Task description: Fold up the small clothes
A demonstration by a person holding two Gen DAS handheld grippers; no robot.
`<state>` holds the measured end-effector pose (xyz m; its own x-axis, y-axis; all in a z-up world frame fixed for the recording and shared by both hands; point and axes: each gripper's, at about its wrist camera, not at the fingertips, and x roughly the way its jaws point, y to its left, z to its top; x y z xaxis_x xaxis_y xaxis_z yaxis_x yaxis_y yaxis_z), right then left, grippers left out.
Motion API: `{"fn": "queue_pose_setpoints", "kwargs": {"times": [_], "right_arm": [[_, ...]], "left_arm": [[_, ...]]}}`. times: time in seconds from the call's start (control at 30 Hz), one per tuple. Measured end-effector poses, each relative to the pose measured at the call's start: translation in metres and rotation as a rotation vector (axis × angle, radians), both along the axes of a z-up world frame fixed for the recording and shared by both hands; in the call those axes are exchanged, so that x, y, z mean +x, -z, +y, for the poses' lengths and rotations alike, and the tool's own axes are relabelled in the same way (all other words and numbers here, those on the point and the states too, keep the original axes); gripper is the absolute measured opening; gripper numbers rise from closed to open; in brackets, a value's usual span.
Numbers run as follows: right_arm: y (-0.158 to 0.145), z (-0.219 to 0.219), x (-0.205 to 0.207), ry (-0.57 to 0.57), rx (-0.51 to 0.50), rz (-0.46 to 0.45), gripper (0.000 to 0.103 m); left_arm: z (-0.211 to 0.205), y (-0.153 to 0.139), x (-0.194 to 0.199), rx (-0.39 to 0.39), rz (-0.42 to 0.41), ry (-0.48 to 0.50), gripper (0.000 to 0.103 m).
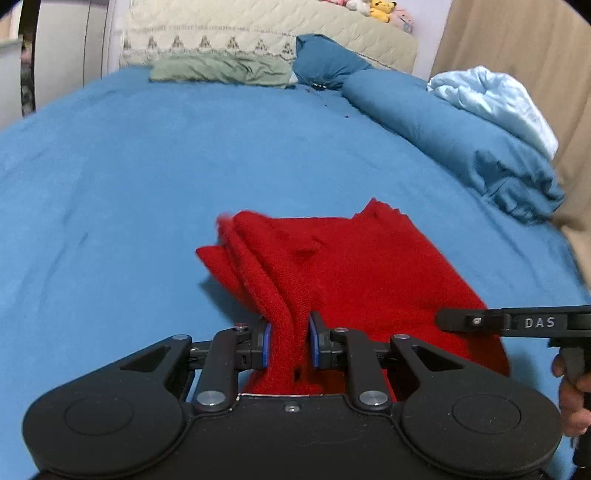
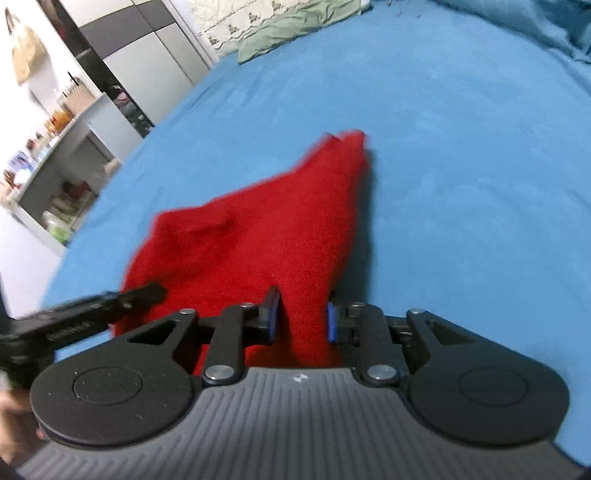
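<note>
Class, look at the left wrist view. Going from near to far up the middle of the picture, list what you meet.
Left gripper → red garment → blue sheet → green pillow → cream headboard

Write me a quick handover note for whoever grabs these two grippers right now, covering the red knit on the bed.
Left gripper: shut on a bunched edge of the red knit garment.
Right gripper: the knit fills the gap between its blue pads; it looks gripped, but the picture is blurred.
Where things are: the garment lies partly lifted on the blue bedsheet, both grippers side by side at its near edge. A green pillow and a blue duvet lie further up the bed.
Done: near edge picked up.
Left: carry the edge over to complete the fold, lay it flat, release. No finished fold is visible yet.
</note>
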<state>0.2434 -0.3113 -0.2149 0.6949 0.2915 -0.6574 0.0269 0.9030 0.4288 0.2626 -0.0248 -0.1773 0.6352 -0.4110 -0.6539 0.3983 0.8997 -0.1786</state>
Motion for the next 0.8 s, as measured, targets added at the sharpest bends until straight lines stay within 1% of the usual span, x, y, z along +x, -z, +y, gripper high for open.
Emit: {"fn": "queue_pose_setpoints", "kwargs": {"times": [0.03,0.07,0.1,0.13,0.17,0.23,0.3,0.4,0.47,0.5,0.57,0.63,0.7,0.77,0.8], "right_arm": [[0.002,0.0,-0.004,0.007,-0.006,-0.012,0.05],[0.001,0.0,-0.008,0.023,-0.006,-0.021,0.056],[-0.002,0.001,-0.012,0.029,-0.006,-0.029,0.07],[-0.006,0.003,-0.017,0.029,-0.015,-0.038,0.077],[-0.013,0.004,-0.023,0.033,-0.041,-0.049,0.087],[-0.02,0.01,-0.032,0.016,-0.084,-0.069,0.089],[-0.025,0.016,-0.035,-0.011,-0.127,-0.059,0.089],[-0.018,0.024,-0.042,-0.051,-0.195,-0.026,0.089],[-0.006,0.025,-0.042,-0.058,-0.26,0.011,0.089],[-0.001,0.025,-0.044,-0.061,-0.27,0.011,0.09],[0.007,0.02,-0.045,-0.052,-0.241,0.011,0.092],[0.008,0.018,-0.044,-0.039,-0.223,0.015,0.092],[0.001,0.02,-0.045,-0.036,-0.232,0.012,0.092],[-0.013,0.022,-0.05,-0.029,-0.254,-0.008,0.092],[-0.023,0.026,-0.054,-0.03,-0.268,-0.028,0.093]], "left_arm": [[0.003,-0.002,-0.002,0.0,-0.006,-0.005,0.024],[0.004,-0.006,-0.004,0.0,-0.015,-0.014,0.028],[0.007,-0.01,-0.007,0.005,-0.033,-0.028,0.03],[0.009,-0.013,-0.011,0.011,-0.046,-0.035,0.039],[0.012,-0.017,-0.014,0.015,-0.061,-0.041,0.046],[0.015,-0.019,-0.019,0.028,-0.079,-0.043,0.051],[0.017,-0.014,-0.024,0.059,-0.059,-0.03,0.052],[0.016,0.005,-0.029,0.089,-0.008,-0.013,0.052],[0.02,0.018,-0.031,0.102,0.011,-0.014,0.055],[0.02,0.023,-0.03,0.1,0.011,-0.015,0.056],[0.023,0.03,-0.024,0.078,0.033,-0.028,0.056],[0.025,0.028,-0.02,0.057,0.051,-0.046,0.056],[0.026,0.019,-0.021,0.069,0.046,-0.054,0.056],[0.026,0.002,-0.03,0.086,0.024,-0.069,0.054],[0.027,-0.01,-0.035,0.079,0.011,-0.073,0.054]]}}
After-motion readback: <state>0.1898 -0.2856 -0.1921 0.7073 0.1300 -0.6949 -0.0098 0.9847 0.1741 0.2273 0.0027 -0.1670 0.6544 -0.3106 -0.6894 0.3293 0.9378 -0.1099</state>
